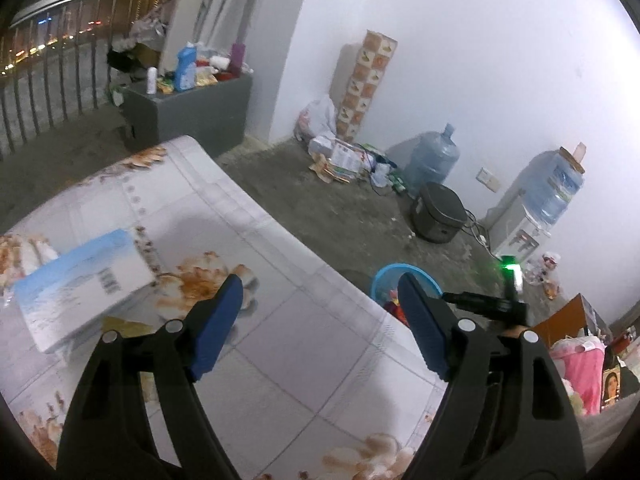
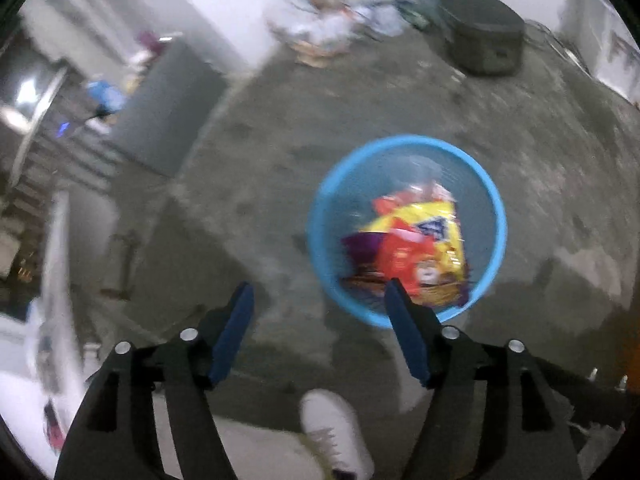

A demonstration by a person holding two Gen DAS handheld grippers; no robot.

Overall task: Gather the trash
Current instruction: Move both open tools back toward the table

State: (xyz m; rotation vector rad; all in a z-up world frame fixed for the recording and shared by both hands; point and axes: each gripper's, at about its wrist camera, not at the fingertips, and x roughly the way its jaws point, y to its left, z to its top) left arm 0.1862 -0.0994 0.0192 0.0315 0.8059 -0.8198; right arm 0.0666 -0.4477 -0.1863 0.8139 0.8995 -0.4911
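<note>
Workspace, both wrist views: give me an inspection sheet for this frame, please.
Surface: floral-print table cover beside a bare concrete floor.
Job's things: blue basket on the floor holding colourful wrappers; blue-and-white box lying on the table cover.
Clutter: pile of packaging at the wall, bottles on a grey cabinet.
Grippers: left gripper open and empty above the table cover; right gripper open and empty, near the basket.
Cables: cords on the floor near the water dispenser.
Surroundings: water jug, dark cooker, white shoe; right view blurred.
</note>
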